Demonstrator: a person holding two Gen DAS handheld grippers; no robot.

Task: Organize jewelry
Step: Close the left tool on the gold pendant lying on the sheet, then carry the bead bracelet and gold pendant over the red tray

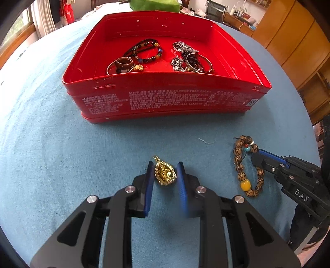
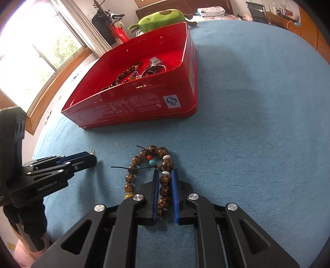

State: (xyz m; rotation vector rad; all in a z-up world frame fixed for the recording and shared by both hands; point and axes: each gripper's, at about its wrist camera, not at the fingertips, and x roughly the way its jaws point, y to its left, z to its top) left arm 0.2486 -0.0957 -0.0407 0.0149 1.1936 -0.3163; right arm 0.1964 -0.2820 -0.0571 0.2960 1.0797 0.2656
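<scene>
A gold pendant [image 1: 165, 174] lies on the blue cloth between the blue pads of my left gripper [image 1: 166, 164], which press on its two sides. To its right lies a brown bead bracelet [image 1: 237, 158] with a yellow bead. My right gripper [image 2: 165, 172] is shut on the bracelet [image 2: 137, 160], with one side of the bead loop between its pads. In the left wrist view the right gripper [image 1: 255, 156] comes in from the right. In the right wrist view the left gripper [image 2: 91, 158] shows at the left. The open red tin [image 1: 165, 96] stands behind both.
The red tin [image 2: 127, 107] holds several bracelets, bangles, a ring and a watch band. A green plush toy [image 2: 160, 18] lies behind it. Wooden cabinets [image 1: 299, 45] stand at the right, a window [image 2: 31, 51] at the left. Blue cloth [image 2: 257, 103] spreads to the right of the tin.
</scene>
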